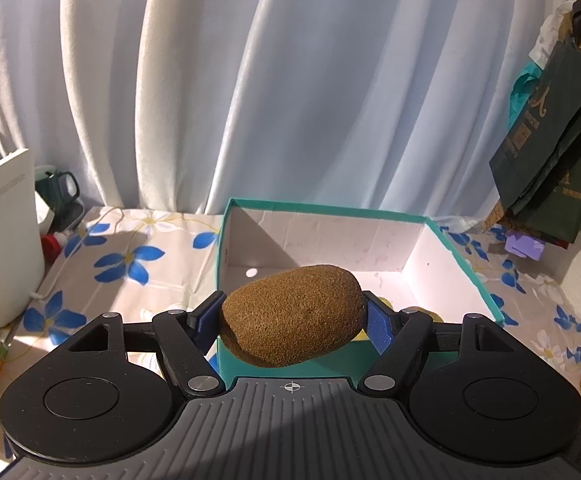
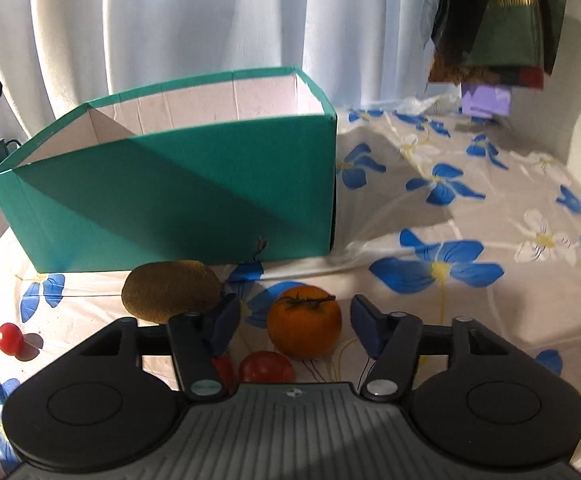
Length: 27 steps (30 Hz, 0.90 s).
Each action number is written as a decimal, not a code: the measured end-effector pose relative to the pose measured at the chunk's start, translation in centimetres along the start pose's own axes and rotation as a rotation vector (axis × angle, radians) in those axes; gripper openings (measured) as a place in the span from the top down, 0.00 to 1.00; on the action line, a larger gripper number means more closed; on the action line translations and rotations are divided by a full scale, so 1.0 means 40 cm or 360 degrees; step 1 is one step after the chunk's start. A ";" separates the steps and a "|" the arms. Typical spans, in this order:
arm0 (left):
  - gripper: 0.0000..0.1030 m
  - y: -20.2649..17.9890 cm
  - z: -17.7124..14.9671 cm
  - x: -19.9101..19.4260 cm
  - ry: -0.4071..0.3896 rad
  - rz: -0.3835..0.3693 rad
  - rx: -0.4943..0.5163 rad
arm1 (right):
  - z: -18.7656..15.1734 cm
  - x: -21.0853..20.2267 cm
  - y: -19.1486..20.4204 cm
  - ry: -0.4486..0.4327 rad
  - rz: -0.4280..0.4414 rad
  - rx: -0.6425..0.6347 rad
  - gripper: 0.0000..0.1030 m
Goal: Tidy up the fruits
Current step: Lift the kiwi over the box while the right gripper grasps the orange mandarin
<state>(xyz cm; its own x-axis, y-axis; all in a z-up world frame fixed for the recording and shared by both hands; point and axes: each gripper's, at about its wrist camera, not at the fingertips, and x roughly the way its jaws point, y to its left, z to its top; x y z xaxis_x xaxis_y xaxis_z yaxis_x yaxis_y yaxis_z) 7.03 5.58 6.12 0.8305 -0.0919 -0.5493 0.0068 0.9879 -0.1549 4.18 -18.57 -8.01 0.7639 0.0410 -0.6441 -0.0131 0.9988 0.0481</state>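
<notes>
Fingers [image 1: 206, 312] masking kiwi's [image 1: 292, 316] ends

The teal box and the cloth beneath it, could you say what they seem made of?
Teal box: likely cardboard, matte teal outside, plain white inside, with creased folds and a small tear near its base. Tablecloth: probably thin printed fabric, wrinkled, with blue flowers.

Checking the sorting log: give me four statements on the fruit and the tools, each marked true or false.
1. The left tool grips a kiwi. True.
2. The teal box holds a heap of fruit. False: the part of its inside in view is bare.
3. The right tool is clamped on the orange. False: gaps show on both sides.
4. A second kiwi lies on the floral cloth before the box. True.
</notes>
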 end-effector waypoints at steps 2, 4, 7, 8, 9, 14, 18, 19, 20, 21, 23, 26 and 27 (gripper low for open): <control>0.26 0.000 0.002 0.005 0.0007 -0.0002 0.0005 | -0.004 0.010 -0.003 0.0017 -0.0003 0.0020 0.45; 0.25 0.000 0.003 0.012 0.0018 -0.0007 0.0009 | -0.005 0.020 -0.004 0.0034 -0.0015 0.0028 0.50; 0.26 -0.001 0.005 0.021 0.0036 -0.0009 0.0016 | -0.004 0.023 -0.005 0.0039 -0.0021 0.0033 0.61; 0.26 -0.002 0.005 0.024 0.0040 -0.0008 0.0018 | -0.002 0.023 -0.008 0.0041 -0.0011 0.0049 0.61; 0.26 -0.002 0.006 0.028 0.0044 -0.0009 0.0023 | -0.001 0.020 -0.009 0.0035 -0.0008 0.0061 0.61; 0.25 -0.013 0.019 0.051 0.0057 0.0019 0.0048 | 0.040 -0.046 -0.011 -0.0127 -0.0017 0.0078 0.61; 0.25 -0.031 0.042 0.070 0.0051 0.0035 0.0064 | 0.106 -0.125 -0.017 -0.0323 0.0007 0.0118 0.61; 0.26 -0.036 0.049 0.075 0.0046 0.0034 0.0069 | 0.122 -0.143 -0.017 -0.0371 0.0014 0.0120 0.61; 0.25 -0.040 0.055 0.081 0.0045 0.0035 0.0075 | 0.140 -0.160 -0.017 -0.0417 0.0021 0.0122 0.61; 0.26 -0.044 0.060 0.086 0.0049 0.0039 0.0080 | 0.156 -0.173 -0.016 -0.0457 0.0030 0.0123 0.61; 0.25 -0.053 0.074 0.100 0.0070 0.0056 0.0079 | 0.187 -0.194 -0.015 -0.0523 0.0058 0.0121 0.61; 0.25 -0.066 0.087 0.117 0.0072 0.0090 0.0084 | 0.228 -0.210 -0.013 -0.0590 0.0101 0.0129 0.61; 0.25 -0.069 0.087 0.121 0.0070 0.0098 0.0083 | 0.238 -0.213 -0.010 -0.0615 0.0110 0.0128 0.61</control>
<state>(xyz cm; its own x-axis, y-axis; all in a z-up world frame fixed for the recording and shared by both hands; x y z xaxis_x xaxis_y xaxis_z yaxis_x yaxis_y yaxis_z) 12.99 2.85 6.74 0.8049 -0.0348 -0.5924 -0.0138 0.9969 -0.0772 3.82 -19.61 4.72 0.9495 0.0790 -0.3036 -0.0340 0.9880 0.1508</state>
